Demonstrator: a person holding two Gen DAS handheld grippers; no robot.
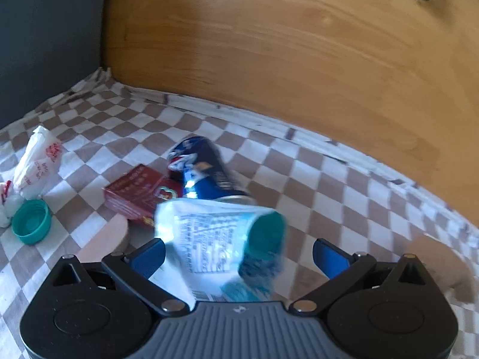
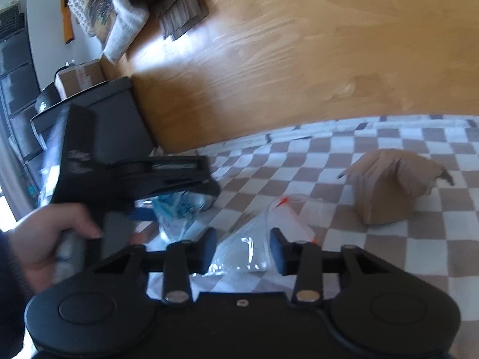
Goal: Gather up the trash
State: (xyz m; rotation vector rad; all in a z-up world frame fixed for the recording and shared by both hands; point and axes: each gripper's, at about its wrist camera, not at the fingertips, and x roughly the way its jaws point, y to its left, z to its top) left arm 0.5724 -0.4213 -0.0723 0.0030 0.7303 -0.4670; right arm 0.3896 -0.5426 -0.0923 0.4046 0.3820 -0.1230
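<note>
While the left gripper (image 1: pixel 239 257) has its blue pads wide apart, a crumpled plastic bottle (image 1: pixel 221 239) with a teal cap sits between them; neither pad presses on it. Just past the bottle: blue can (image 1: pixel 203 170) on its side, red carton (image 1: pixel 137 194) touching it, loose teal cap (image 1: pixel 31 223) and a white printed wrapper (image 1: pixel 39 161) off to the left, all on the checkered cloth (image 1: pixel 329 203). Right gripper (image 2: pixel 242 249) is partly closed around a clear plastic bag (image 2: pixel 257 239) with a red strip; blur, so I can't tell if the pads touch it. Brown paper bag (image 2: pixel 389 185) sits well apart to its right. Person's hand (image 2: pixel 45 239) grips the left tool's handle. Wood floor (image 2: pixel 299 59) beyond the cloth.
</note>
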